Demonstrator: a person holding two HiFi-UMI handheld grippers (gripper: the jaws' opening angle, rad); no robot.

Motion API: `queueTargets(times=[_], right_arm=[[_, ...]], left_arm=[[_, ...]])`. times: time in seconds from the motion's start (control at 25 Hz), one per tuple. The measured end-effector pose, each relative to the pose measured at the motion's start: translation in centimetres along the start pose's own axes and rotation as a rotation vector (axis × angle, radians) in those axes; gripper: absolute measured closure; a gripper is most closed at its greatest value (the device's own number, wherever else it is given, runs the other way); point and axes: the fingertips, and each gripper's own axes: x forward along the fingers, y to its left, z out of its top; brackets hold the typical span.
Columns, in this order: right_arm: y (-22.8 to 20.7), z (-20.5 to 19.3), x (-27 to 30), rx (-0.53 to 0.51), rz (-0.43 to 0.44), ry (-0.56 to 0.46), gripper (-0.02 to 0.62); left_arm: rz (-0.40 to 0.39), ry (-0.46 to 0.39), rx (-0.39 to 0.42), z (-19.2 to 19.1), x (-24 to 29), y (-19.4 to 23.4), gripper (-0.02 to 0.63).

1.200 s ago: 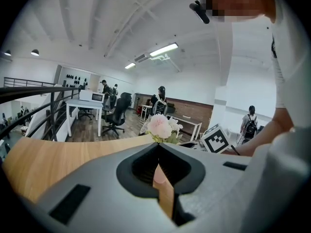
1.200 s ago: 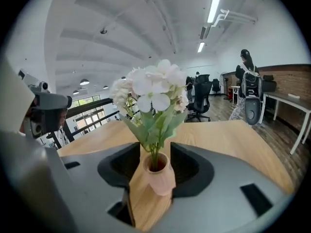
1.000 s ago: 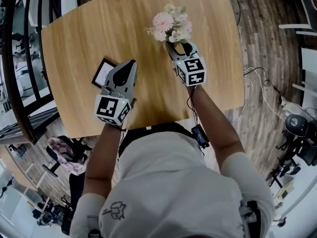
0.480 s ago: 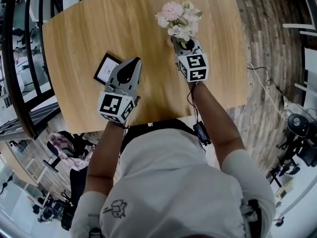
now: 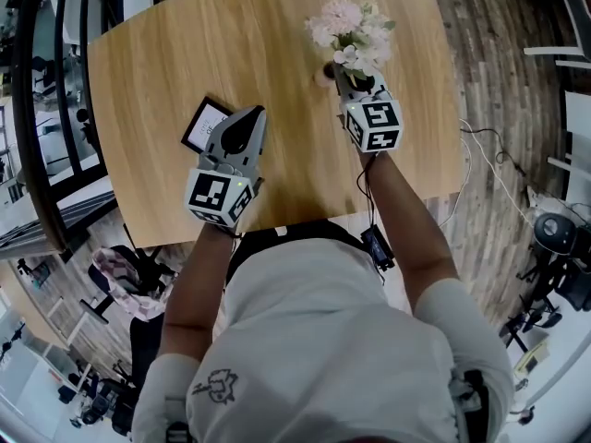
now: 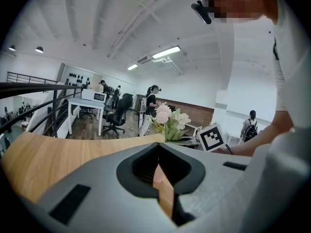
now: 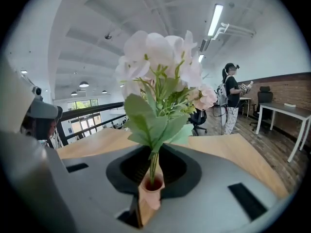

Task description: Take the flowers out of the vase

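Pale wood table (image 5: pixel 185 63) on a plank floor, with open office all around.

Right gripper (image 5: pixel 352 81) clenched on the flowers (image 5: pixel 349 26), its jaws having just been closing, with the thin green stems (image 7: pixel 154 161) pinched between them. Held over the far right part of the table, blooms rising beyond the jaw tips. Pink lip (image 7: pixel 151 182) with a dark hollow around the foot of the stems, right in the gap. Cannot tell whether it is part of the gripper or the mouth of a container.

One tight bunch: pale pink and white blooms on top, broad green leaves below, and a few slim stems drawn together.

Left gripper (image 5: pixel 246 118) clamped shut on nothing, with only a sliver of wood showing through the slit. Poised over the near left of the table, just beside a small black-framed card (image 5: pixel 203 125).

Only in the head view: the card, both arms, the white shirt and a white cable (image 5: pixel 480 169) on the floor. Only in the right gripper view: the stems and leaves up close, a dark railing (image 7: pixel 97 111), strip lights, and a standing person (image 7: pixel 229 98) near a desk by a brick wall. Only in the left gripper view: the bunch side-on and small, the right gripper's marker cube (image 6: pixel 212 137) just beside it, and a white desk (image 6: pixel 90 106) with an office chair (image 6: pixel 119 116) behind.
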Motion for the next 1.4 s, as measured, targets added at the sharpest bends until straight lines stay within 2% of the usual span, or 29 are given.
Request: queueTargets(times=[0.48, 0.76, 1.0, 1.16, 1.4], right_arm=[[1.9, 8.5, -5.9, -0.05, -0.015, -0.148, 0.546], [5.4, 13.0, -9.8, -0.06, -0.047, -0.237, 0.546], [9.3, 14.7, -13.0, -0.08, -0.075, -0.271, 0.546], [12.8, 13.9, -15.4, -0.092, -0.094, -0.278, 0.546], [18.4, 12.2, -19.4, -0.058, -0.109, -0.29, 0.546]], left_arm=[[-0.038, -0.059, 0.049, 2.9, -4.0, -1.7, 0.601], [-0.079, -0.099, 0.07, 4.4, -7.9, -2.2, 0.601], [-0.129, -0.136, 0.11, 6.1, -11.6, -2.5, 0.602], [-0.157, -0.15, 0.124, 6.0, -14.9, -2.4, 0.602], [-0.21, -0.145, 0.141, 4.9, -19.8, -3.0, 0.601]])
